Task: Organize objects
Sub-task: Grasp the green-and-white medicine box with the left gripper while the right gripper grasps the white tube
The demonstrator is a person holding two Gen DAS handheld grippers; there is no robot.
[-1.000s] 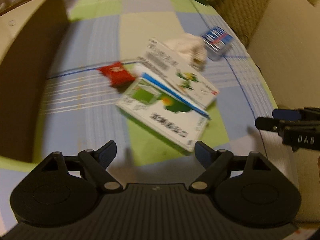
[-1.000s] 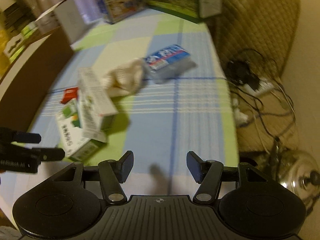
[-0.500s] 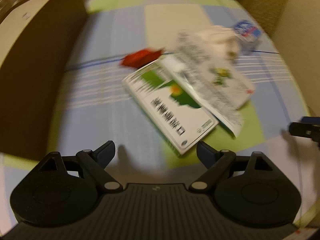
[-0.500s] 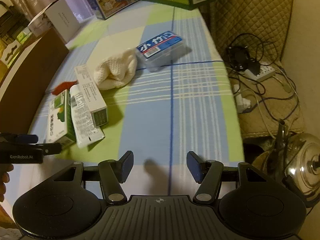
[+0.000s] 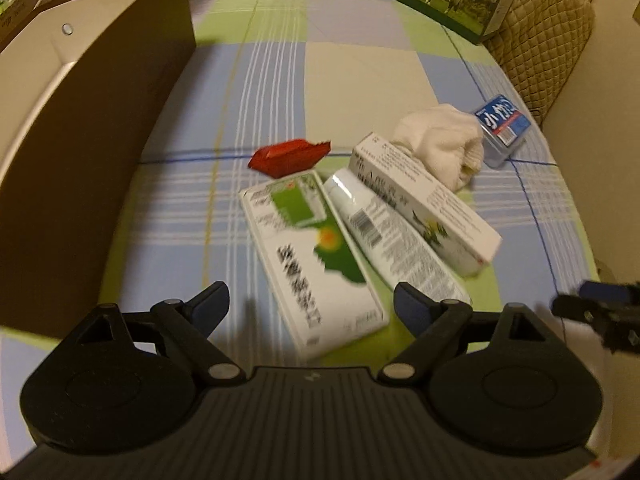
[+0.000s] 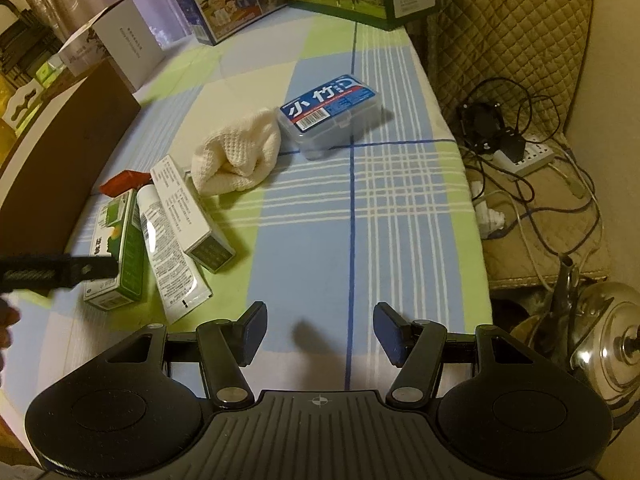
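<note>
Two grippers: both spread wide, nothing held.
Left wrist: left gripper (image 5: 311, 303) hangs right over the green-and-white cardboard box (image 5: 316, 259) beside the white tube (image 5: 384, 232); I'd straddle its narrow width squarely.
Right wrist: right gripper (image 6: 319, 332) over bare checked tablecloth (image 6: 384, 216), well away from the clear plastic case with blue label (image 6: 332, 114).

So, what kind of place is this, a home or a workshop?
Most likely a home, at a dining or living-room table. The checked tablecloth, a quilted chair cover, a metal kettle on the floor and household items such as a toothpaste tube suggest it.
</note>
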